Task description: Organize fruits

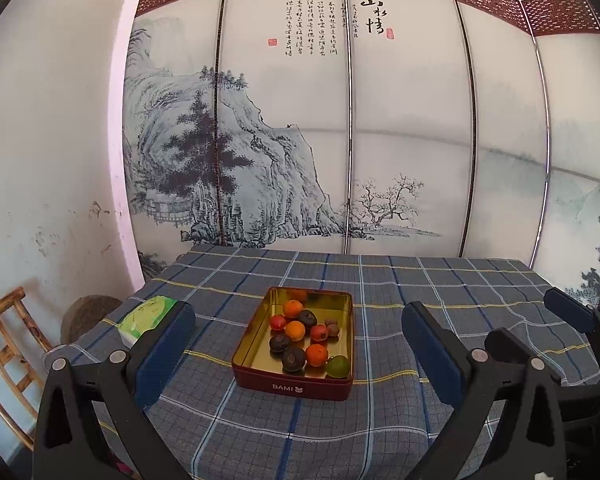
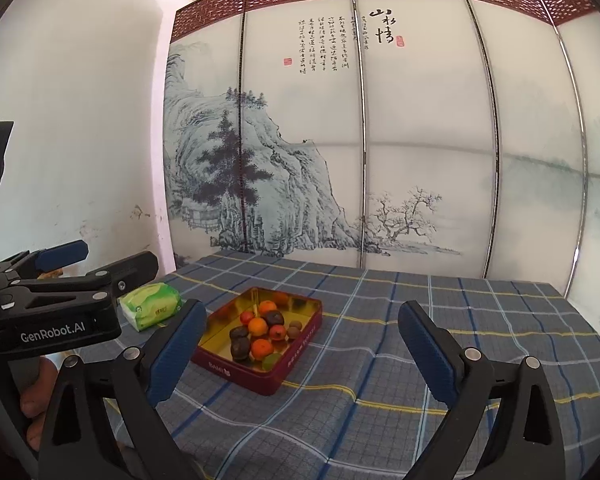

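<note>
A dark red tin [image 1: 296, 386] with a gold inside stands mid-table and holds several small fruits: oranges [image 1: 295, 330], dark purple ones [image 1: 293, 359], red ones [image 1: 318, 332] and a green one [image 1: 337, 366]. It also shows in the right wrist view [image 2: 300, 334], with an orange [image 2: 257, 327] inside. My left gripper [image 1: 296, 344] is open and empty, held back from the tin above the table. My right gripper [image 2: 300, 340] is open and empty, with the tin ahead to its left. The left gripper [image 2: 100, 264] shows at the left of the right wrist view, and the right gripper [image 1: 540, 320] at the right of the left one.
A blue plaid cloth [image 1: 420, 300] covers the table. A green tissue pack [image 1: 146, 316] lies near the table's left edge, also in the right wrist view [image 2: 150, 306]. A painted folding screen [image 1: 340, 120] stands behind the table. A bamboo chair [image 1: 8, 344] stands at the left.
</note>
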### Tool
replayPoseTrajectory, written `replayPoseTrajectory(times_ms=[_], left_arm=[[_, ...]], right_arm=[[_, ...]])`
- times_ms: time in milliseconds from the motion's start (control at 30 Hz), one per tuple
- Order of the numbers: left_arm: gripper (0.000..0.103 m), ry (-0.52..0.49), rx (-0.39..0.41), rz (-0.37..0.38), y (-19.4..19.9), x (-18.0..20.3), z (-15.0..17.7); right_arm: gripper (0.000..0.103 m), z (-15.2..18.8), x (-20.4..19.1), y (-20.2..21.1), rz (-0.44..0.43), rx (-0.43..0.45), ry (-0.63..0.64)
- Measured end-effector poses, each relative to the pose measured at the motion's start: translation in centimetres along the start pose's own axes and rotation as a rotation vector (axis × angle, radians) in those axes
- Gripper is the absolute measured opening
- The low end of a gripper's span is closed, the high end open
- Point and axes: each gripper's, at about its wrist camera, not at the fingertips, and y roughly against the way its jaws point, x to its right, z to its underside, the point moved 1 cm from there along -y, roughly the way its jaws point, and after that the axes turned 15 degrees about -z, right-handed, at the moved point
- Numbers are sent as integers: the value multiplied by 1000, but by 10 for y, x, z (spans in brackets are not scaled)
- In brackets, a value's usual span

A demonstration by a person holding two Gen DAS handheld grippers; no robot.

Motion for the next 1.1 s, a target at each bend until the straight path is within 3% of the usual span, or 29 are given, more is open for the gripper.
replayPoseTrajectory(times_ms=[633,1100], left_arm=[[102,-3,-67,-14,-39,-8,13],[102,-43,-112,-15,-70,8,20]], right_arm=[[98,10,7,-29,12,-60,-22],[99,18,25,-49,12,-92,-49]])
